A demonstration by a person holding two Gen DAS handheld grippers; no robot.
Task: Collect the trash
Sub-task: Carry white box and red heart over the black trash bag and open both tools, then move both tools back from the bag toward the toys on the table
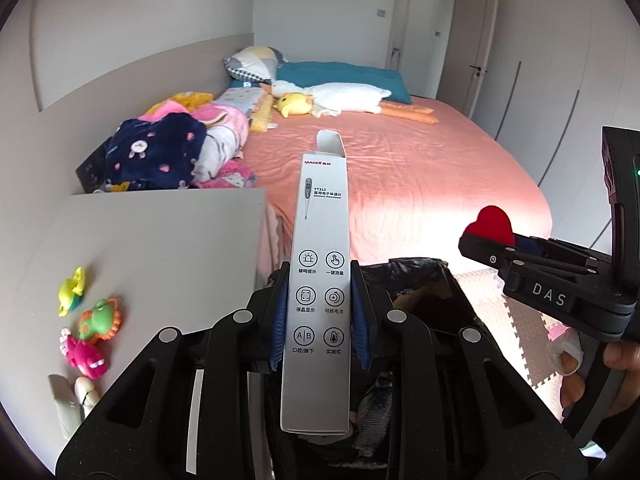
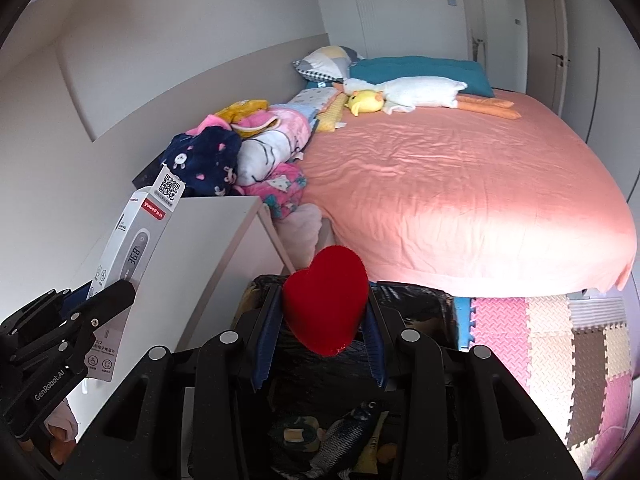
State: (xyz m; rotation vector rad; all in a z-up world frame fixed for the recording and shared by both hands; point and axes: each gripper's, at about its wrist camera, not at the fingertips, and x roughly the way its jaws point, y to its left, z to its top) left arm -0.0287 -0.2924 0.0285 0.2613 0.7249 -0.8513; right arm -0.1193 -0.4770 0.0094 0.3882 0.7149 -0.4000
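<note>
Left gripper [image 1: 320, 312]: you have it clamped on the white box [image 1: 318, 280], blue pads pressed to both long sides; the box stands nearly upright, top flap open.
Right gripper [image 2: 322, 332]: you have it clenched on the red heart [image 2: 326, 300], which pokes up between the pads.
Bin [image 2: 416, 304]: lined with a black bag, it sits on the floor just below both grippers, between the worktop and the bed; a toy fish [image 2: 348, 428] and other scraps lie inside.
Box and heart: both are held above the bin's mouth, neither touching it.
Worktop [image 1: 160, 248]: to your left, grey, with small rubber toys [image 1: 88, 336] near its front edge.
Bed [image 1: 400, 168]: pink sheet, a white plush goose [image 1: 340, 98] and yellow duck at the far end, and a heap of clothes [image 1: 168, 148] along the wall.
Floor: foam puzzle mats [image 2: 560, 344] to the right of the bin.
</note>
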